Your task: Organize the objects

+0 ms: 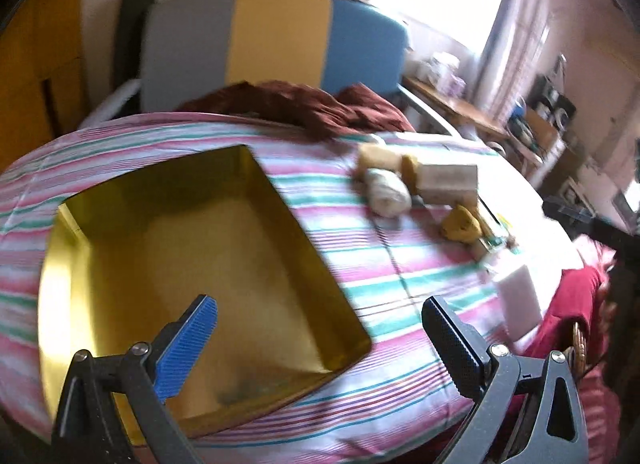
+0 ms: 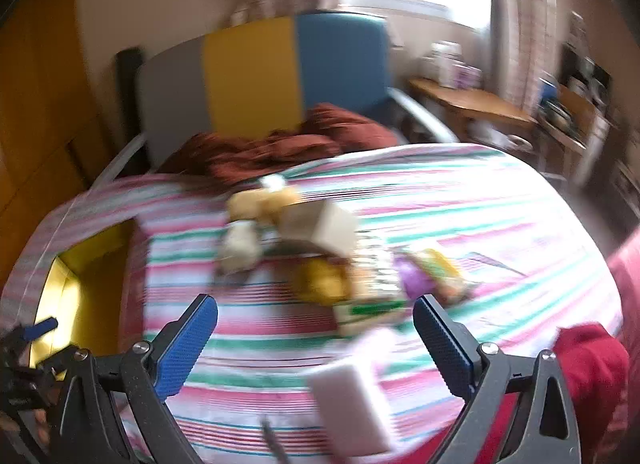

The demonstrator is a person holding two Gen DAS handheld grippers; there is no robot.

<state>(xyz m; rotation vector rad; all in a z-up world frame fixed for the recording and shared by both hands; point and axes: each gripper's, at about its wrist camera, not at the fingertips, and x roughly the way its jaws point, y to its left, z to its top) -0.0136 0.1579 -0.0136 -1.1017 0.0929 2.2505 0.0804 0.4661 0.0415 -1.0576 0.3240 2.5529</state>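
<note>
Left wrist view. The left hand-held gripper (image 1: 320,332) is hovering over the near corner of a gold tin (image 1: 192,264), jaws spread wide and gripping nothing. The tin is sitting open and looking empty on the striped bed (image 1: 360,264), on its left part. To the right of the tin, well apart from it, a small heap of things is lying: a pale box (image 1: 448,176), a whitish roll (image 1: 388,192), a yellow soft toy (image 1: 460,224) and, nearer the bed's edge, a white block (image 1: 516,296). A dark red blanket (image 1: 304,104) is bunched at the head of the bed.

Right wrist view (badly motion-blurred, so outlines are soft). The right hand-held gripper (image 2: 316,340) is also wide open and empty, pointing over the heap. The white block (image 2: 352,404) is lying closest, low between the fingers. Beyond it are the pale box (image 2: 320,228), the yellow soft toy (image 2: 324,276) and something purple (image 2: 416,280) that I cannot identify. The tin (image 2: 80,284) is showing at far left, with the left hand-held gripper (image 2: 28,344) beside it.

Handling, as a judgement: the white block is looking like foam or sponge, so light and squashy; pinching across its short faces should be holding it. The box is probably stiff card, best taken across its narrow width. The toy is soft and will be giving under the pads; grip its middle.
</note>
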